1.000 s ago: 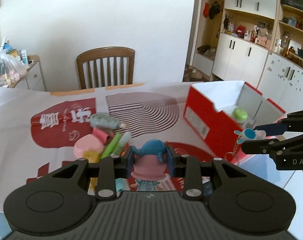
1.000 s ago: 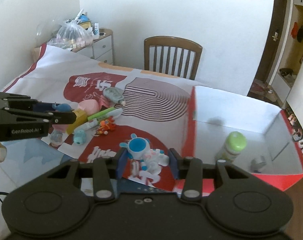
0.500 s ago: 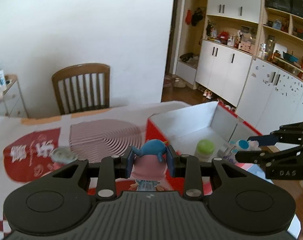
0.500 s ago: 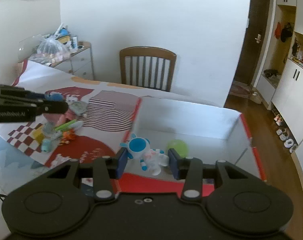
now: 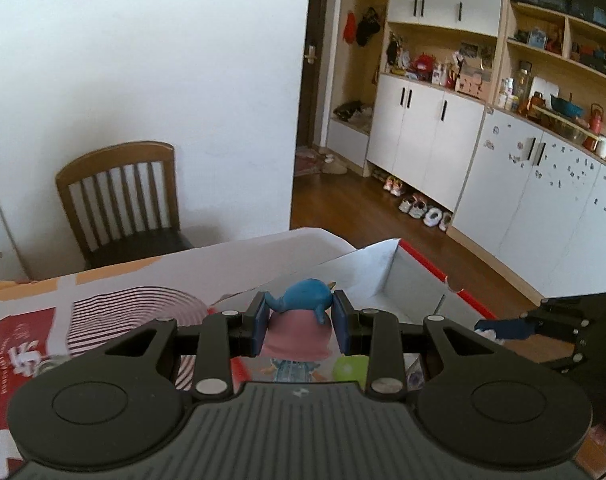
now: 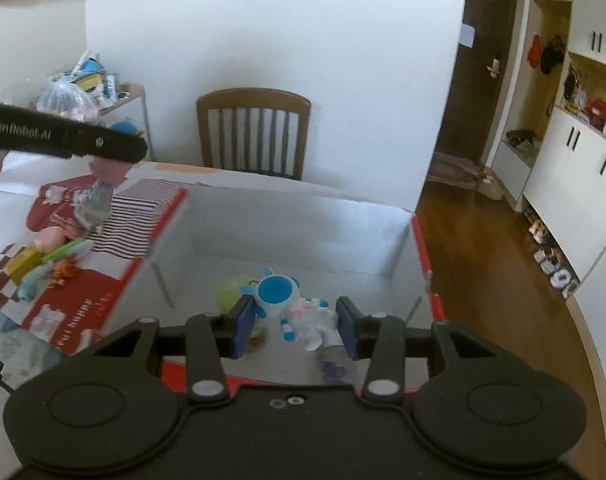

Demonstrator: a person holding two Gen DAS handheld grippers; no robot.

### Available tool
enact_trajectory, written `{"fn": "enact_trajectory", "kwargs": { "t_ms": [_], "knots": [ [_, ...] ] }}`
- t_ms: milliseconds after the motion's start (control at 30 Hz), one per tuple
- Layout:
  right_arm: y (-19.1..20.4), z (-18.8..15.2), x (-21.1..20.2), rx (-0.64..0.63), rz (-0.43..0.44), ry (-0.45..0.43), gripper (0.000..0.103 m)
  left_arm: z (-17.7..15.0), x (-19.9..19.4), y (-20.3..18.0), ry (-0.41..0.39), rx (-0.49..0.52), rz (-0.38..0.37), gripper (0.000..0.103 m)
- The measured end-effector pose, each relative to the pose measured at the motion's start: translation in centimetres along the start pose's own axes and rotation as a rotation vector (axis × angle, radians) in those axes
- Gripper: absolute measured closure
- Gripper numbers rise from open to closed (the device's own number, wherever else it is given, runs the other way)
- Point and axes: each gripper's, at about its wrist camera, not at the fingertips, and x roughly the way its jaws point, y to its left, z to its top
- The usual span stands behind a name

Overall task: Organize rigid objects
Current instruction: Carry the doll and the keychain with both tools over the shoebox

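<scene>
My left gripper point(image 5: 301, 324) is shut on a doll figure with a blue whale hat and pink hair point(image 5: 299, 320), held above the near left wall of the red and white box point(image 5: 387, 276). My right gripper point(image 6: 293, 322) is over the box point(image 6: 295, 220); the white and blue astronaut figure point(image 6: 291, 304) sits between its pads with gaps on both sides, so the grip is unclear. A green-capped bottle point(image 6: 230, 292) lies in the box, also visible in the left wrist view point(image 5: 349, 366). The left gripper and its doll point(image 6: 103, 184) show at the left of the right wrist view.
Several small toys, a pink one point(image 6: 51, 236), a yellow block point(image 6: 21, 262) and a green pen point(image 6: 63, 250), lie on the red and white tablecloth point(image 6: 99, 308) left of the box. A wooden chair point(image 6: 253, 136) stands behind the table. White cabinets point(image 5: 423, 136) line the right wall.
Both grippers have moved right from the toy pile to the box. The right gripper's pads now stand wider around the astronaut figure. The left still holds the doll.
</scene>
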Motion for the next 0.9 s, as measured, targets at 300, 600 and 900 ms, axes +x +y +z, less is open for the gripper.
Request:
{"fn": "enact_trajectory", "kwargs": {
  "t_ms": [300,600,900],
  "knots": [
    [-3.4,-0.7,3.6,0.015,0.005,0.056,0.06,1.0,7.2,-2.4,0.09,0.028,0.009,0.071],
    [-4.8,-1.2,7.6,0.02,0.052,0.139,0.06,0.4,14.2,-4.0,0.184,0.067,0.001,0.071],
    [-4.6,-1.1,10.2,-0.012,0.074,0.215,0.06,-0.3,19.3,-5.3,0.298,0.085,0.006,0.071]
  ]
}}
